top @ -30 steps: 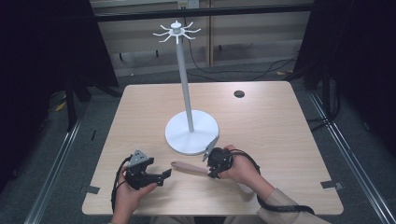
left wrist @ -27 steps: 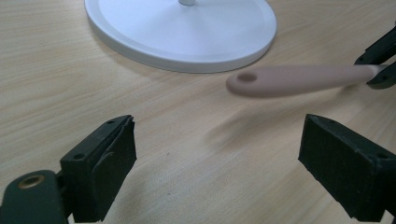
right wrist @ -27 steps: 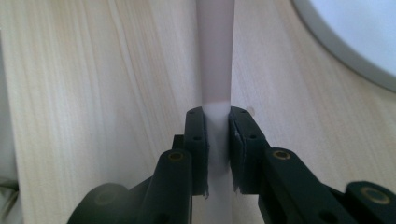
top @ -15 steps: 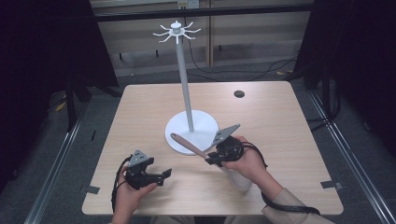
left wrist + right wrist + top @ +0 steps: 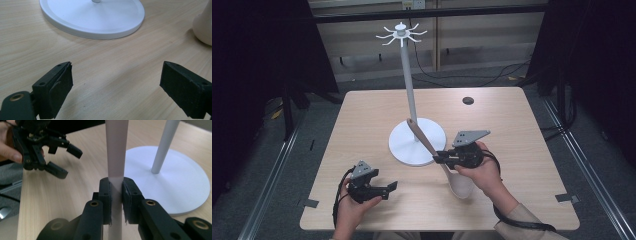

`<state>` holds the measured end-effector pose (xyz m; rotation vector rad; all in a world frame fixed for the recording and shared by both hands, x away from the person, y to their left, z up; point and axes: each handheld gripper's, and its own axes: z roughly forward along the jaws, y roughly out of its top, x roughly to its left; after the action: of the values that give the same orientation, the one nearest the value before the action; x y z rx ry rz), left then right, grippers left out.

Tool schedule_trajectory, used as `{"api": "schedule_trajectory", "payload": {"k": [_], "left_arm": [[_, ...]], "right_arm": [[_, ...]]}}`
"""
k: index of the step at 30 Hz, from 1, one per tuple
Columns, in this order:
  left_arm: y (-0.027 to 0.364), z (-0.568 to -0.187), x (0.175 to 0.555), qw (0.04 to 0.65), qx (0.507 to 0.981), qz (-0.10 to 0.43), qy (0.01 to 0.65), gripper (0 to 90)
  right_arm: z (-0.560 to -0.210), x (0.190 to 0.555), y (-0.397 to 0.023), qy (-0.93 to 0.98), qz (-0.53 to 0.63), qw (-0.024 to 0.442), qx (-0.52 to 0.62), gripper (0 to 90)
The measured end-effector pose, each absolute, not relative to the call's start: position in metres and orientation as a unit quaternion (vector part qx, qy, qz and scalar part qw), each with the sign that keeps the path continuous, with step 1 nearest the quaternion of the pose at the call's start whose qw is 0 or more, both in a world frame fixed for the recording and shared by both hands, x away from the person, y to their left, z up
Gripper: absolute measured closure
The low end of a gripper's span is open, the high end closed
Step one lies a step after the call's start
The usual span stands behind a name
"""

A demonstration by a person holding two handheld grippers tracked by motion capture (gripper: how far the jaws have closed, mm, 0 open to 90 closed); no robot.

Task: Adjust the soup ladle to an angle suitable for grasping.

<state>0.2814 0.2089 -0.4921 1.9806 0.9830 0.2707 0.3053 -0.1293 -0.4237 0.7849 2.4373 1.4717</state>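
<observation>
Two black grippers are working over a pale wood-grain counter (image 5: 532, 130) with rounded corners. The right gripper (image 5: 438, 158) is clamping a long spoon (image 5: 428, 145) near the middle of its handle; in the right gripper view the fingers (image 5: 105, 195) are pressing flat against both sides of the smooth, pale shaft, with only the shaft's width between them. The spoon is being held off the counter at a slant: its brownish handle end is pointing up and away toward the stand's pole (image 5: 409, 95), while its cream, rounded bowl is hanging low toward the person, just in front of the right hand (image 5: 484, 172). The stand (image 5: 404, 147) is matte white, with a broad round base lying flat on the counter, a slim straight pole, and a small crown of curved hooks (image 5: 401, 34) at the top. The left gripper (image 5: 387, 187) is resting low near the counter's near edge, well apart from the spoon, its fingers (image 5: 58, 86) standing wide apart with nothing between them; their inner pads are looking dark and rubbery. A small dark round disc (image 5: 468, 100) is sitting near the far edge of the counter. No writing or label can be read anywhere.
</observation>
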Motion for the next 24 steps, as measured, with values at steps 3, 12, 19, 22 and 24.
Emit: {"api": "schedule_trajectory", "payload": {"k": [3, 12, 19, 22, 24], "left_arm": [[0.207, -0.492, 0.281, 0.443, 0.798, 0.107, 0.395, 10.8], [0.19, -0.486, 0.279, 0.457, 0.801, 0.107, 0.371, 10.8], [0.178, -0.484, 0.278, 0.458, 0.807, 0.104, 0.357, 10.9], [0.179, -0.485, 0.279, 0.457, 0.807, 0.105, 0.36, 10.9], [0.18, -0.486, 0.279, 0.457, 0.805, 0.104, 0.364, 10.9]], "right_arm": [[-0.423, 0.304, -0.131, 0.813, 0.509, 0.093, 0.266, 78.8], [-0.425, 0.301, -0.144, 0.782, 0.554, 0.098, 0.268, 78.9], [-0.422, 0.298, -0.154, 0.754, 0.583, 0.107, 0.283, 78.9], [-0.419, 0.298, -0.156, 0.744, 0.593, 0.113, 0.288, 78.9], [-0.413, 0.3, -0.158, 0.736, 0.597, 0.13, 0.292, 78.9]]}}
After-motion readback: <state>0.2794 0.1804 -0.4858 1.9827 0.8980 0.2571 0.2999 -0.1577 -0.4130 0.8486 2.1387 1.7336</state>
